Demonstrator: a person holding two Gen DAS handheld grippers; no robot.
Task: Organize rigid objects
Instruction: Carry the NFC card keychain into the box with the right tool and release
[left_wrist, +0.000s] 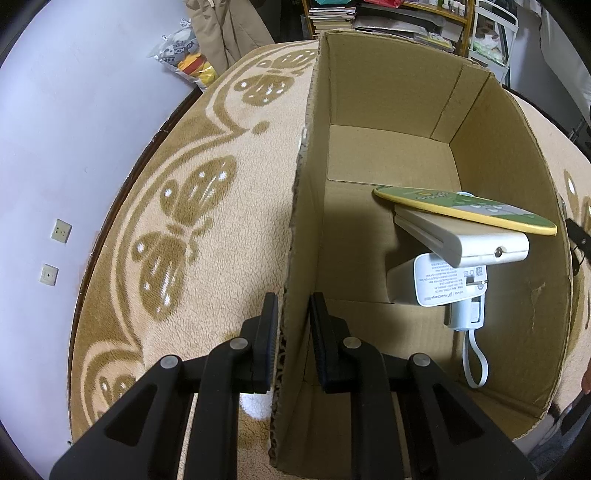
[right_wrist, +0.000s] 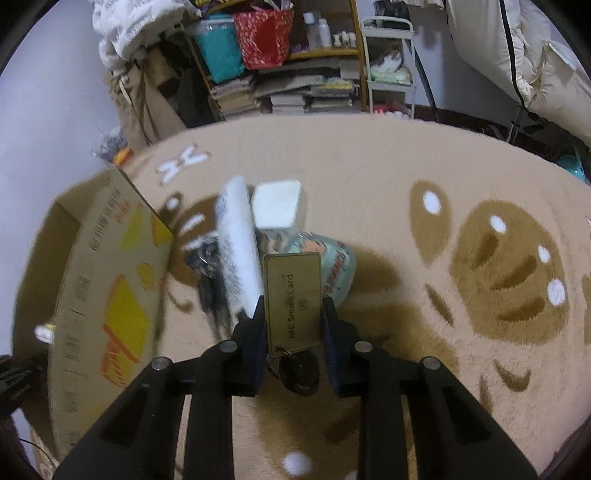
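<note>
Cardboard box (left_wrist: 317, 236) wall sits between the left tongs (left_wrist: 291, 321), probably clamped. Right tongs (right_wrist: 293, 314) pinch the card (right_wrist: 293, 299) by its edges; it may slip out.

Right tool (right_wrist: 293, 317) clamps NFC card (right_wrist: 293, 301) above carpet (right_wrist: 406, 229).

Dark keys (right_wrist: 207, 266) motion-blurred; box (right_wrist: 92, 295) edge-cropped.

The cardboard box (left_wrist: 388, 155) stands on the rug (left_wrist: 207, 229). Inside it, near its right wall, a flat oval card (left_wrist: 461, 208) lies on a slim device (left_wrist: 461, 240), which rests on a charger (left_wrist: 443, 284). Outside the box, to its right, a card (right_wrist: 293, 299), a tube (right_wrist: 238, 247), keys (right_wrist: 203, 258) and a square block (right_wrist: 277, 203) lie clustered on the rug.
</note>
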